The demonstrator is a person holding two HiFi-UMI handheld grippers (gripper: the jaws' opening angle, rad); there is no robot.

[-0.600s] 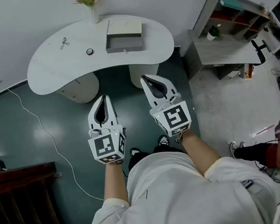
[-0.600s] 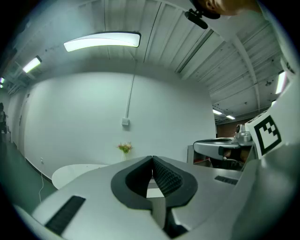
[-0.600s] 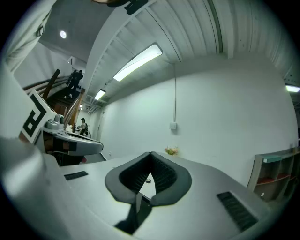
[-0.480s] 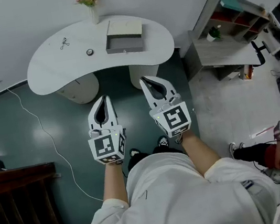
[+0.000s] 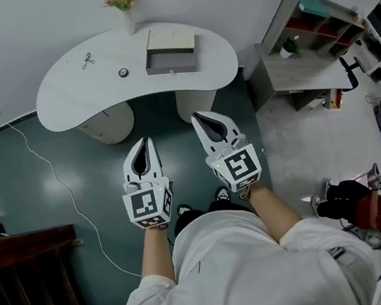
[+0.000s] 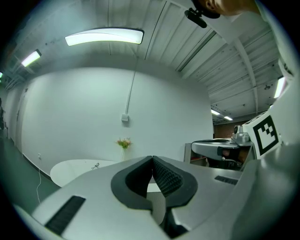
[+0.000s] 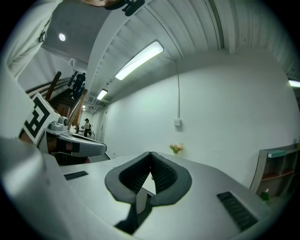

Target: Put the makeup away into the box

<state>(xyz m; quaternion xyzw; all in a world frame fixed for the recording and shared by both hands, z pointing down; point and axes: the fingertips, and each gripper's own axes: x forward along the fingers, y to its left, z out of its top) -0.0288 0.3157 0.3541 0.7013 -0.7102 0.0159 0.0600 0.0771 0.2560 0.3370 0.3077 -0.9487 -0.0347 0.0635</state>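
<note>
A white kidney-shaped table (image 5: 67, 104) stands ahead against the wall. On it lies a grey box (image 5: 169, 52) with a pale lid and a pulled-out drawer. A small round item (image 5: 123, 72) and a dark scissor-like tool (image 5: 87, 59) lie to the box's left. My left gripper (image 5: 147, 141) and right gripper (image 5: 200, 117) hang side by side above the green floor, well short of the table. Both are shut with nothing held. In the left gripper view the tips (image 6: 152, 158) meet, and the table (image 6: 75, 167) shows beyond. In the right gripper view the jaws (image 7: 150, 153) touch too.
A vase of flowers (image 5: 123, 4) stands at the table's back edge. A grey shelf unit (image 5: 316, 40) is to the right. A dark wooden chair (image 5: 24, 284) sits at lower left. A white cable (image 5: 57, 178) runs across the floor. A person in red (image 5: 380, 207) is at far right.
Both grippers have shifted slightly lower in the head view; the view has barely moved. Jaws stay shut.
</note>
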